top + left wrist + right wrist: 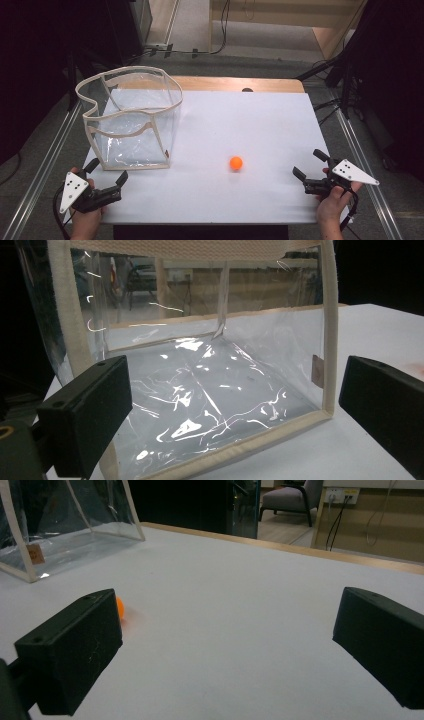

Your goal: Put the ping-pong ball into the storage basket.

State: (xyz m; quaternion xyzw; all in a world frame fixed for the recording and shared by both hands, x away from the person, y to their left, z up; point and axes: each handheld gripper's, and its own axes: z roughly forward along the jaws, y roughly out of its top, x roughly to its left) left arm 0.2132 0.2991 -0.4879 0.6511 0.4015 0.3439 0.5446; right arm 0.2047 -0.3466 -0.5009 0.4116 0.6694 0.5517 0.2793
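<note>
A ball [236, 163] is set mid-table, a bag [131, 120] at the left edge; both grippers [107, 180] [310, 166] are held spread, seemingly ready.

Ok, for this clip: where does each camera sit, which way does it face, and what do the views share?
High view: above the person's side, looking down on the white table; both hands, left gripper and right gripper show.
Left gripper view: between its open jaws, facing the clear bag.
Right gripper view: between its open jaws, across the table.
Shared: the bag and the orange ball.
</note>
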